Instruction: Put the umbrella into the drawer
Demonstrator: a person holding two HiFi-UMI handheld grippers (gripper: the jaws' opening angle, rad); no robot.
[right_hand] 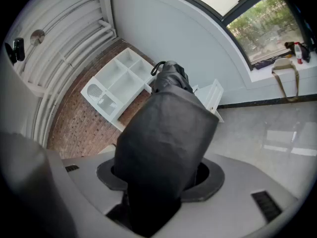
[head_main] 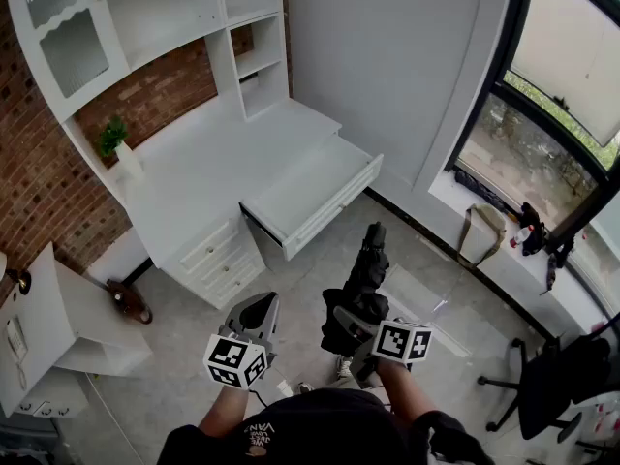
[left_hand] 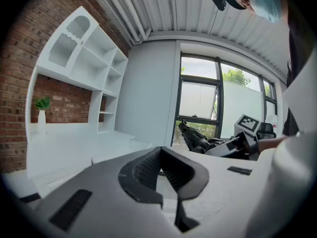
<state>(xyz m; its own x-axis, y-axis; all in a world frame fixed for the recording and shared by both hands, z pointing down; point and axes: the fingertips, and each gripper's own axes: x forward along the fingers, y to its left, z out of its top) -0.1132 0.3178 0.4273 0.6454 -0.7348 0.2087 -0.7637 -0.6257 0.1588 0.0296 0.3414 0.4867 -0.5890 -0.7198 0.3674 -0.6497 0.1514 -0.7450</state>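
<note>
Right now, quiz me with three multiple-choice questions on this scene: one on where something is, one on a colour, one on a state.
1. Where is the umbrella? A on the floor; B in the right gripper; C on a shelf.
2. What colour is the umbrella? A black; B red; C yellow.
3. How is the wide drawer of the desk? A shut; B pulled out; C taken out entirely.
Answers: 1 B, the jaws are closed on the umbrella's lower end. 2 A, its folded fabric shows black in every view. 3 B, it juts out from under the desk top.
</note>
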